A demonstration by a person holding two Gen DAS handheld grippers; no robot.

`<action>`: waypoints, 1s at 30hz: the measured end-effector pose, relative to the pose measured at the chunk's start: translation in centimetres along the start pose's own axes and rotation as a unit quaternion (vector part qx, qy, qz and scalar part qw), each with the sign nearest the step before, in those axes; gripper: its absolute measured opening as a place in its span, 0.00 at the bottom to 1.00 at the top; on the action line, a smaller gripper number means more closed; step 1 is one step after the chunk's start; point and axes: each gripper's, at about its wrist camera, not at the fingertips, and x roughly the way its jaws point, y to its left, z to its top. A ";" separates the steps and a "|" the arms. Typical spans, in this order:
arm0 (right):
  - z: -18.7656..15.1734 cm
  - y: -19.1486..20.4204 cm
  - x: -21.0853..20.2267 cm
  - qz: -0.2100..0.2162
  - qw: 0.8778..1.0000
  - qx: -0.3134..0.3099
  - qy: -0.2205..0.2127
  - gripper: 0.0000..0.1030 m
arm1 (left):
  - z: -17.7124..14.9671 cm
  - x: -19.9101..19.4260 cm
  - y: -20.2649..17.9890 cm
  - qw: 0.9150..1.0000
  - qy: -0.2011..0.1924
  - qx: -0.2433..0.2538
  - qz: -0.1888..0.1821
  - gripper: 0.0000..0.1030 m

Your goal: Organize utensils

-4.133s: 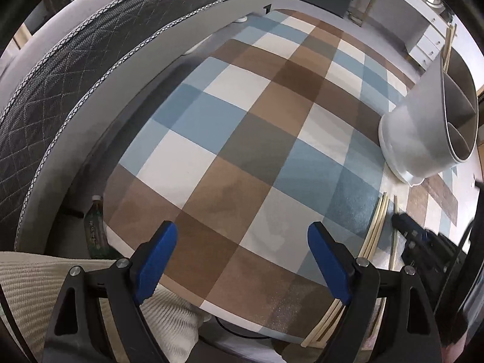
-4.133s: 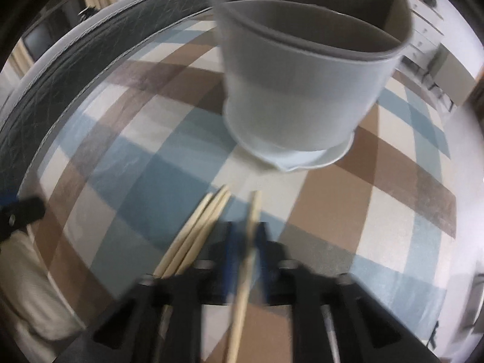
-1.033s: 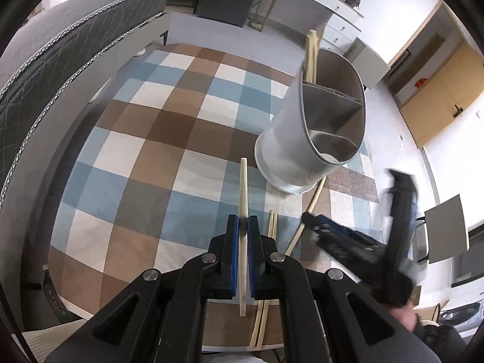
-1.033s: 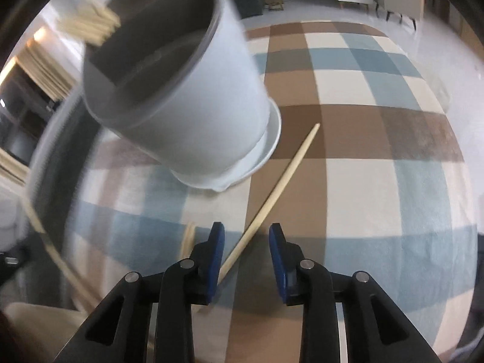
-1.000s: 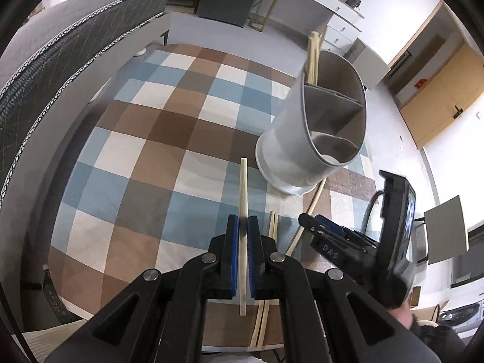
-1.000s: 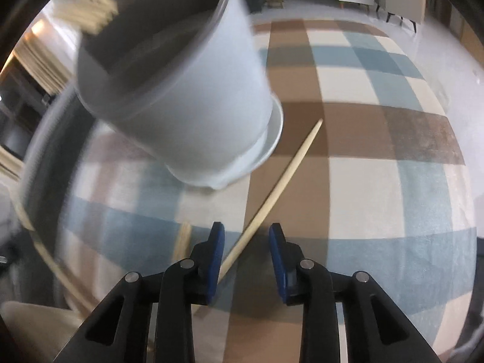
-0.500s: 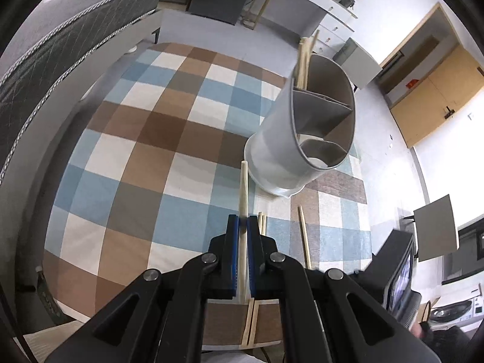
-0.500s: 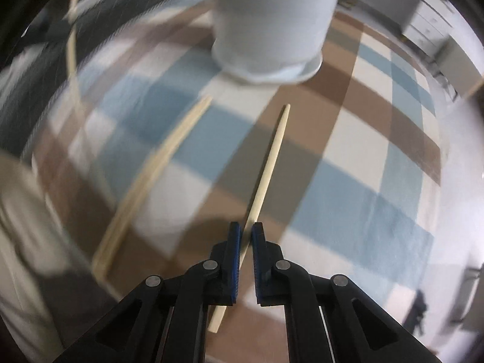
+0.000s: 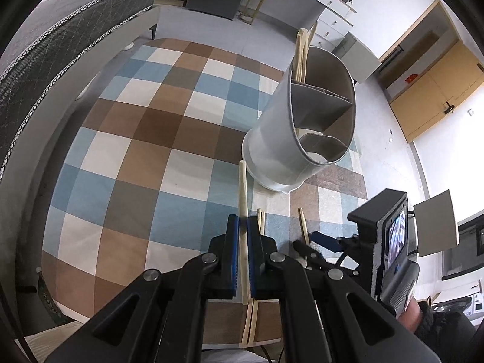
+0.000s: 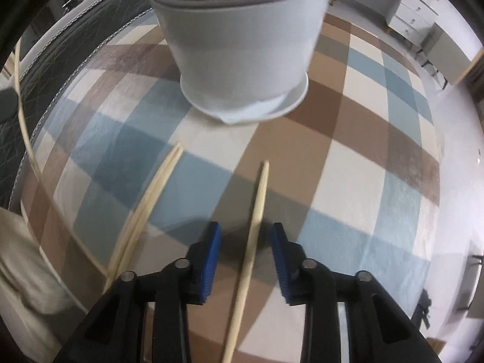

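My left gripper [image 9: 243, 227] is shut on a pale wooden chopstick [image 9: 242, 187], held above the checked tablecloth [image 9: 145, 157]. A grey divided utensil holder [image 9: 281, 133] stands ahead, with several chopsticks [image 9: 302, 51] in its far compartment. My right gripper [image 10: 245, 236] hangs low over the cloth with its jaws opening. A single chopstick [image 10: 260, 193] lies between its blue pads, which do not touch it. A pair of chopsticks [image 10: 154, 187] lies to its left. The holder [image 10: 242, 45] is straight ahead of it.
A quilted grey mattress [image 9: 45, 60] runs along the table's left side. White drawers [image 9: 317, 6] stand beyond the table. A cream knitted cloth [image 10: 18, 272] lies past the near left table edge. A person's hand [image 9: 423, 317] holds the right gripper.
The right gripper rolled and swung round to face the holder. Its pads came nearly together on the lying chopstick half a second ago and now stand apart. The left gripper kept its chopstick.
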 end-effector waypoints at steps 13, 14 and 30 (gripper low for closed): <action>-2.0 -1.8 -5.4 0.056 0.984 0.088 -0.146 0.05 | -0.5 -1.0 -1.6 0.999 -0.002 0.040 0.006 0.01; -2.5 -1.8 -6.5 0.059 0.980 0.091 -0.164 0.05 | -0.6 -1.2 -1.8 0.999 0.000 0.042 0.001 0.01; -2.6 -3.8 -14.6 0.111 0.931 0.140 -0.320 0.05 | -0.2 -6.2 -7.2 0.992 -0.031 0.121 -0.004 0.00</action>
